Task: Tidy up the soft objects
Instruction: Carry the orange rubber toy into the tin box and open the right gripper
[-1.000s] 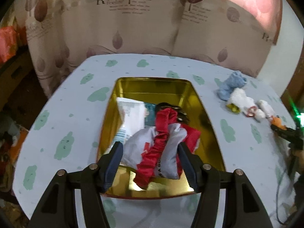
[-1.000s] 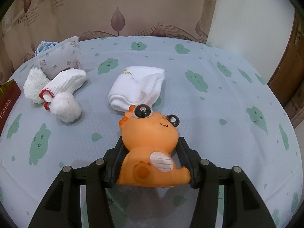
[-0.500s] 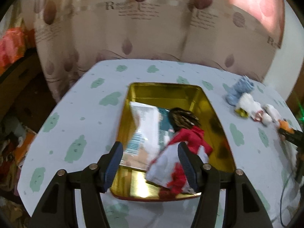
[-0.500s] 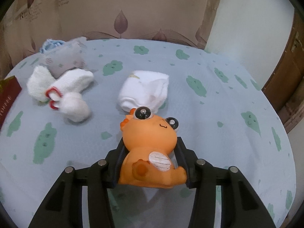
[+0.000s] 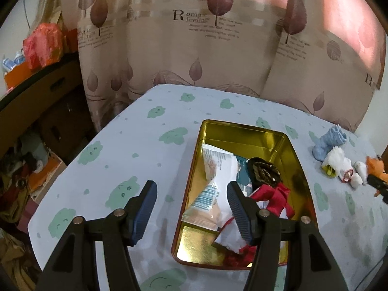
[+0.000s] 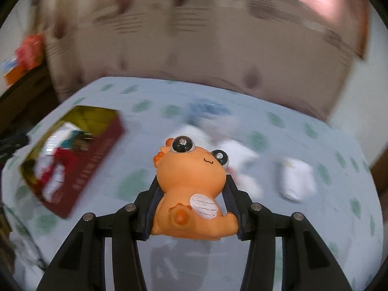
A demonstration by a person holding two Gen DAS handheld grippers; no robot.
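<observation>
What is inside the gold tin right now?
The tin holds a white packet, a dark patterned item, and a red-and-white cloth bundle. The left fingers cover part of the bundle.

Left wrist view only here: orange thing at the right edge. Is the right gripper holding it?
Observer: Yes. The right gripper is shut on an orange toy dinosaur. Its jaws have just been closing, with the toy between them.
Operator: Anything loose near it that I can't see?
Observer: A folded white sock lies on the table, to the right of the toy in the right wrist view.
</observation>
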